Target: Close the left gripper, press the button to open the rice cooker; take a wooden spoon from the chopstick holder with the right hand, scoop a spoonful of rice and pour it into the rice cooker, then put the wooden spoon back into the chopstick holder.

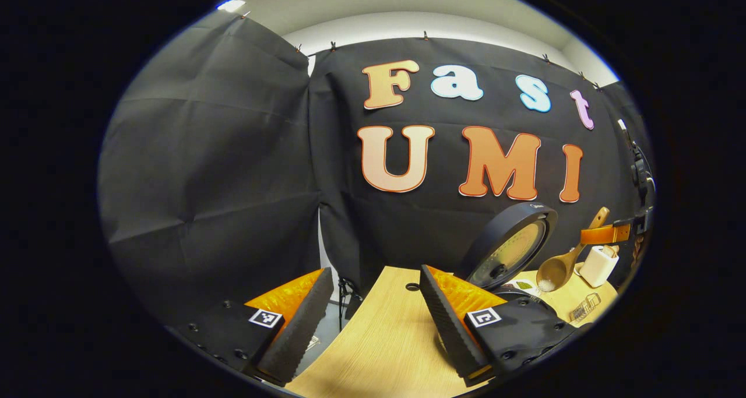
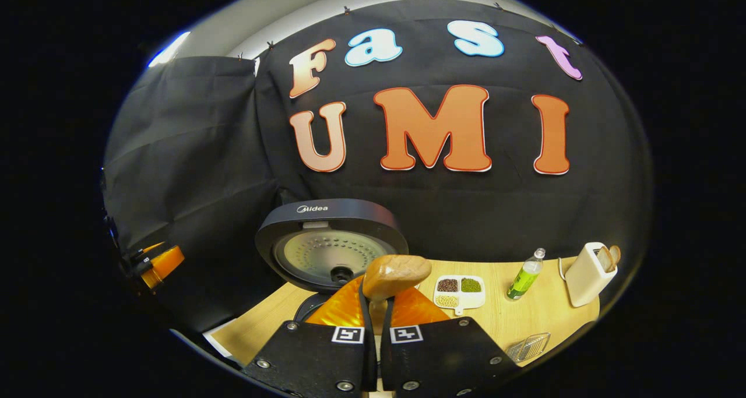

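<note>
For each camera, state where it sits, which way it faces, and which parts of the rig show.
Left gripper view: rides the left hand-held gripper, off the table's left end, facing the wall; its own fingers stand apart; at right the rice cooker lid and the wooden spoon.
Right gripper view: rides the right hand-held gripper, facing the open lid; its fingers clamp the spoon handle; the left hand-held gripper at far left.
Shared: lid, chopstick holder, table.

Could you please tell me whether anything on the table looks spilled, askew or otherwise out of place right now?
Nothing stands out. The rice cooker has its lid up as the task needs, the wooden spoon is held over it by the right gripper, and the bottle and chopstick holder stand upright.
</note>
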`<state>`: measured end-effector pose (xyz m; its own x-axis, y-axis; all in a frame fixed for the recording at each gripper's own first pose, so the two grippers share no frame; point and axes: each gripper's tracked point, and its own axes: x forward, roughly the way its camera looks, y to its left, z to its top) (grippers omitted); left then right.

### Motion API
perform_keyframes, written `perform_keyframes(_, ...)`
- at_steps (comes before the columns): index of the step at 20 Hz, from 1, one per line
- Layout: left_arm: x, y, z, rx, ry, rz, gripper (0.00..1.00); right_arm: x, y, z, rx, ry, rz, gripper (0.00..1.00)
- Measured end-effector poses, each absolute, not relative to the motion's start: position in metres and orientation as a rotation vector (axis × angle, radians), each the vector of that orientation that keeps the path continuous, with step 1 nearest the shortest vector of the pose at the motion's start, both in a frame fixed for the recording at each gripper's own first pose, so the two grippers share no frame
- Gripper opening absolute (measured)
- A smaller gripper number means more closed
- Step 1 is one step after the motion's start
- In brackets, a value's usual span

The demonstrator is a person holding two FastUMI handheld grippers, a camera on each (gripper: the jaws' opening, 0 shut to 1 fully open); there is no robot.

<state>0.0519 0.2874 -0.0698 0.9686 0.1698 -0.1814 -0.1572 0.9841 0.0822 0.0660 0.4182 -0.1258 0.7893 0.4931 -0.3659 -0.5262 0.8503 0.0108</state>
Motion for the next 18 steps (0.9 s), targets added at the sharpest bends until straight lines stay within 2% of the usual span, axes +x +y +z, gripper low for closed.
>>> perform_keyframes(18,0.048,0.289,-0.070,0.038,0.195,0.183,0.97,0.044,0.445,-0.119,-0.382,0.264,0.623,0.02)
